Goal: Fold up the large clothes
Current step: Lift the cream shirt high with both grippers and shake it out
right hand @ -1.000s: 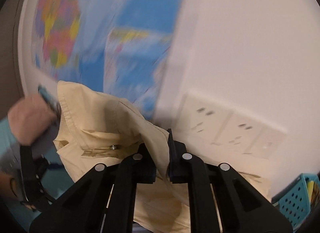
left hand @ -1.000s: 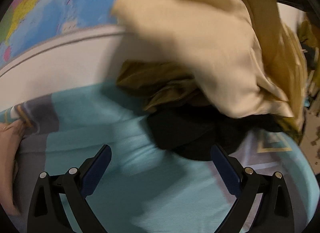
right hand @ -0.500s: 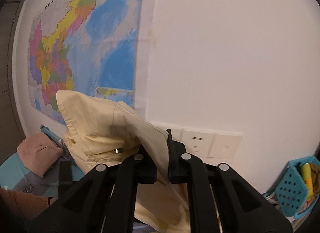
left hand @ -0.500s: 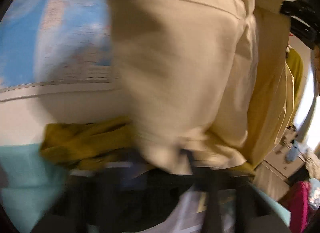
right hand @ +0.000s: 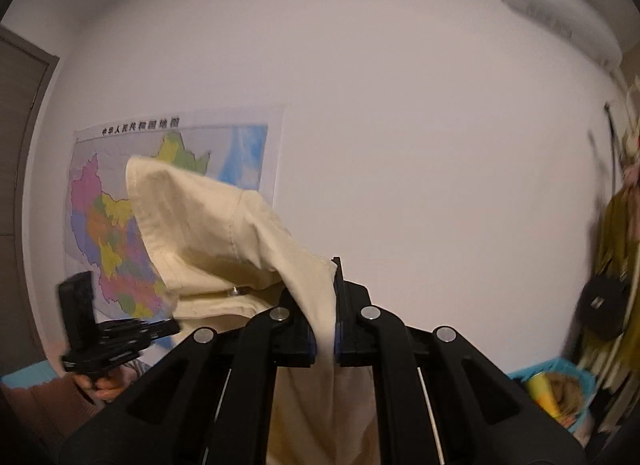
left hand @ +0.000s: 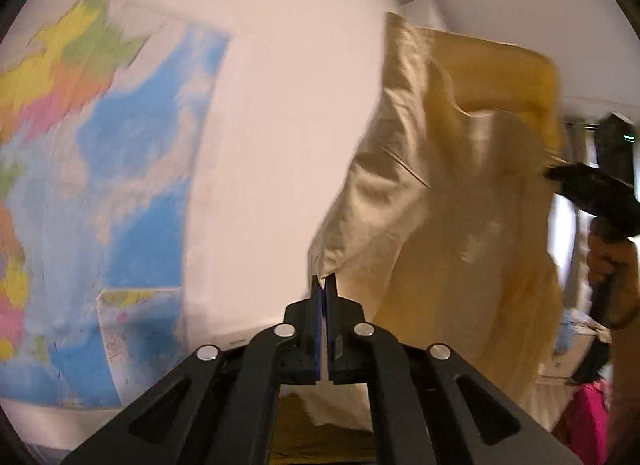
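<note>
Left tool (left hand: 325,285): jaws are closing to a thin slit, pinching a low corner of the garment (left hand: 452,201) between the blue pads.
Right tool (right hand: 325,305): jaws are sitting narrow, clamping a thick fold of the garment (right hand: 208,225); cloth is draping over its left finger and hanging down between the two arms.
Garment: a large cream piece, hanging in the air between the two tools, in front of the wall (right hand: 400,105); its inner face is looking deeper yellow in the left view. A small metal button or snap (right hand: 235,290) is showing near a seam.
Other tool seen: from the left view the right tool (left hand: 560,175) is gripping the cloth's upper edge at far right, a hand (left hand: 612,265) under it; from the right view the left tool (right hand: 172,329) is sitting low left.
Map (right hand: 104,225): hanging on the wall behind the garment, blurred in the left view (left hand: 100,185).
Basket (right hand: 560,389): blue, sitting low right.
</note>
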Available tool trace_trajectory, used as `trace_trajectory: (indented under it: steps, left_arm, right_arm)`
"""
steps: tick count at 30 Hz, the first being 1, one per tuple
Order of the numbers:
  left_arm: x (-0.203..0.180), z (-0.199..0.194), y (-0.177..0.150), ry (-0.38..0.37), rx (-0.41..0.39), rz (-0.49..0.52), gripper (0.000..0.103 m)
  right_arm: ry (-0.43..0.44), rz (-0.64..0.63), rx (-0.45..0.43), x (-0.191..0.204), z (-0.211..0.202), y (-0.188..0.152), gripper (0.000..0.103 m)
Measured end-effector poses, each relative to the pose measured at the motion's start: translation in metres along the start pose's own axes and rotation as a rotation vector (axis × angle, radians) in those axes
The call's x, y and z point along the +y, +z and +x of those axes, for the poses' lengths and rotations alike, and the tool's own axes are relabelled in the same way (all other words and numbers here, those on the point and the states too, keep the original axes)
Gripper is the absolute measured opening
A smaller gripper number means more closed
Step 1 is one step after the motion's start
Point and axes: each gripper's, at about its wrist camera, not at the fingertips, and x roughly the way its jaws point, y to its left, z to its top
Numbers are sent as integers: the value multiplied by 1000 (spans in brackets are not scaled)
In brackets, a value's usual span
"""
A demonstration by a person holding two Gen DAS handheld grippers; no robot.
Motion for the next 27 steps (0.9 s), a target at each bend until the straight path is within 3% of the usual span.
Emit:
trace_trajectory:
  steps: [1, 3, 6, 8, 10, 11, 12, 13, 18, 21, 24, 27]
  left_arm:
    - [-2, -14, -2, -32, 8, 14, 10]
    - [-23, -30, -25, -112, 53, 43, 75]
    - [-41, -37, -70, -169, 129, 31, 79]
    - [-52, -27, -105, -187, 223, 15, 79]
    - [-60, -9, -132, -151, 292, 14, 65]
    - [-65, -3, -141, -128, 299, 23, 29]
    - [-62, -1, -139, -139, 309, 0, 2]
    - [-58, 1, -137, -156, 318, -42, 2]
    - [-21, -47, -80, -60, 152, -85, 1]
    - [-17, -102, -27, 25, 31, -3, 1]
    - [-23, -150, 18, 57, -3, 52, 1]
    - [-47, -202, 45, 161, -28, 187, 1]
  right_arm:
    - [1, -2, 6, 3, -6, 4, 6]
    - [23, -7, 29, 14, -13, 6, 6]
    - [61, -11, 52, 34, -19, -5, 6]
    - [92, -19, 72, 48, -24, -15, 6]
    - [117, -28, 81, 61, -28, -23, 6]
    - [130, -31, 90, 67, -32, -26, 6]
    - [127, -37, 93, 74, -35, -28, 6]
    - [122, -35, 95, 77, -39, -27, 6]
    - [92, -36, 55, 74, -86, -13, 6]
    - [85, -63, 31, 80, -111, -8, 6]
    - [116, -27, 9, 83, -133, -6, 7]
    - [159, -33, -24, 97, -153, -7, 7]
